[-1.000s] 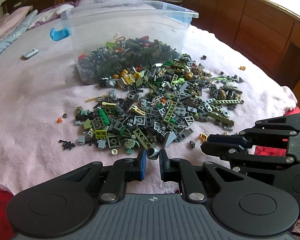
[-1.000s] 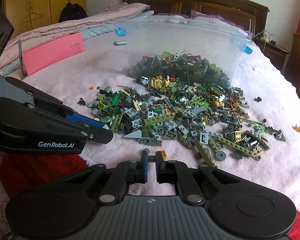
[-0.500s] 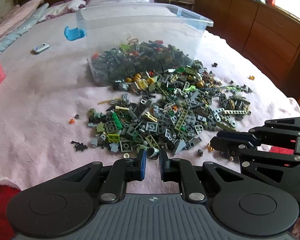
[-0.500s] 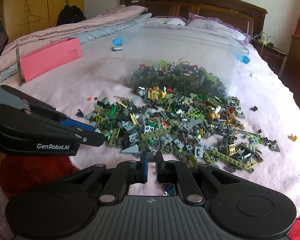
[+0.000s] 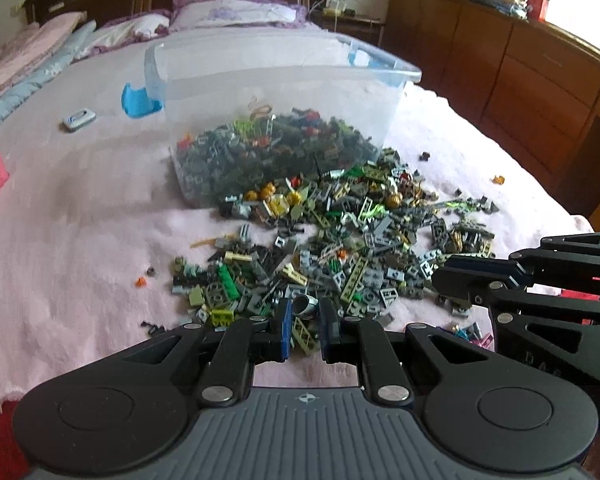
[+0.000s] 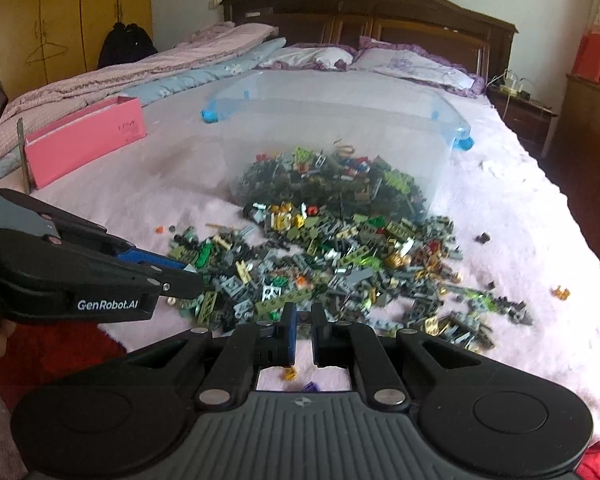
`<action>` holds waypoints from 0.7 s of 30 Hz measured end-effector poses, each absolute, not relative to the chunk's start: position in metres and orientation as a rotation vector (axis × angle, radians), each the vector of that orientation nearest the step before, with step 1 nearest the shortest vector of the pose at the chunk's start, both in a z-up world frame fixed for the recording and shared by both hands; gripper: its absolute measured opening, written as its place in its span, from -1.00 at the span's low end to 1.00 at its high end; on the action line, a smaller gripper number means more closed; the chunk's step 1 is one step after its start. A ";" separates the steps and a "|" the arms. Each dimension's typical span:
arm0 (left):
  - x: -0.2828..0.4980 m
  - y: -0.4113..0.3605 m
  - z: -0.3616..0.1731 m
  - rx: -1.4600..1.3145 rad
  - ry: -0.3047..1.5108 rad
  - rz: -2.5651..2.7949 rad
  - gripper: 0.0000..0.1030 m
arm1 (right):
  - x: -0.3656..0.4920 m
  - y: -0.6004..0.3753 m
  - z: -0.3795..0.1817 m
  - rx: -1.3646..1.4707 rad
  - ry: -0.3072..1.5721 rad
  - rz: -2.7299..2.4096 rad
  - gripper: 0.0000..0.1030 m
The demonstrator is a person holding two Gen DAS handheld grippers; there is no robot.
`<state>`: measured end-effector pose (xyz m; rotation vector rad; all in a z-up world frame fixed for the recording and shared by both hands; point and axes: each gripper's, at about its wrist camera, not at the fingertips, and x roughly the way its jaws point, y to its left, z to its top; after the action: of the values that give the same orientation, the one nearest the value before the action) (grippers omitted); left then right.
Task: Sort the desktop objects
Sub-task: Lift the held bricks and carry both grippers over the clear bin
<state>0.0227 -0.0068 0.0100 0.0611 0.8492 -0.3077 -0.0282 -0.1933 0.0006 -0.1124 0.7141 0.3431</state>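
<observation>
A silver ring-like piece (image 5: 305,305) is pinched in the left gripper (image 5: 303,326), lifted clear of the bricks (image 5: 340,248); the right gripper (image 6: 303,330), narrowly parted, holds nothing visible.

- A bed (image 6: 520,216) covered by a pale pink fuzzy blanket (image 5: 80,216) carries everything.
- A clear plastic bin (image 5: 276,92) lies tipped on it, spilling a heap of small building bricks (image 5: 340,248).
- A pink box (image 6: 86,140) sits near the folded quilts (image 6: 172,68).
- Pillows (image 6: 412,66) lie at the headboard.
- A small silver device (image 5: 79,119) lies beside the bin.
</observation>
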 end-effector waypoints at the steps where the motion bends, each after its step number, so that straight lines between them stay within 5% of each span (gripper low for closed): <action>1: 0.022 -0.007 0.012 0.063 0.845 -0.307 -0.70 | -0.028 -0.194 0.002 -0.109 0.710 0.340 -0.84; 21: 0.017 -0.003 0.032 0.087 0.808 -0.303 -0.70 | -0.029 -0.185 0.012 -0.071 0.693 0.345 -0.84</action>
<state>0.0166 -0.0026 0.0317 0.0871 0.8083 -0.3026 -0.0294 -0.1851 0.0120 -0.0709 0.6930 0.3453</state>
